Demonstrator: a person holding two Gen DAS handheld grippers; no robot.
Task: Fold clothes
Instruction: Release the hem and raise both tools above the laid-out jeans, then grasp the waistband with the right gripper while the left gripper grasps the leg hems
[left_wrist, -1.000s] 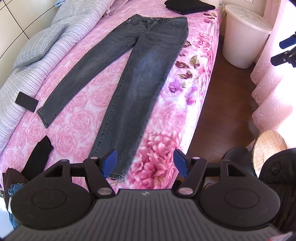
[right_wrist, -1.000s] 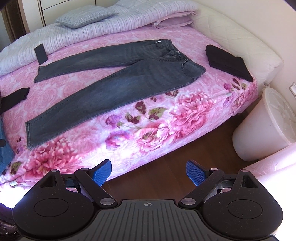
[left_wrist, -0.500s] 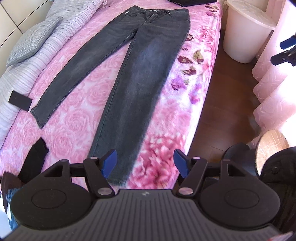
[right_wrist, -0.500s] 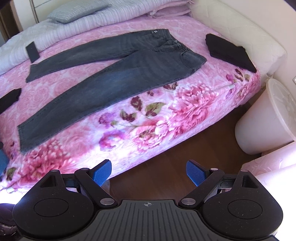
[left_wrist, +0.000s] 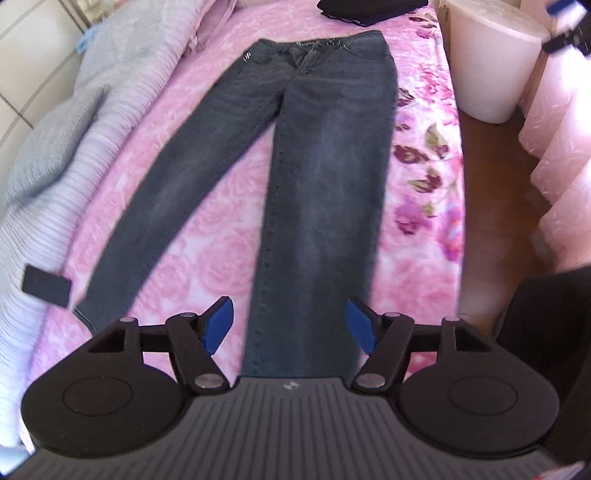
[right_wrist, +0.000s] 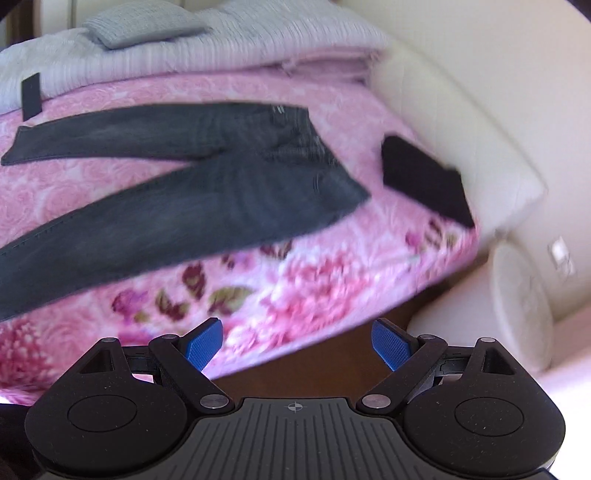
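Dark grey jeans lie flat on the pink floral bedspread, legs spread in a V, waistband at the far end. My left gripper is open and empty, just above the hem end of the nearer leg. In the right wrist view the jeans run leftward from their waistband. My right gripper is open and empty, over the bed's side edge, short of the jeans.
A folded black garment lies near the waistband by the white padded bed end. A white bin stands on the wooden floor. A black phone, grey pillow and striped blanket lie along the far side.
Both grippers have moved in toward the bed; the left one now sits over the hem of the nearer leg. The jeans lie unmoved. Both grippers stay open.
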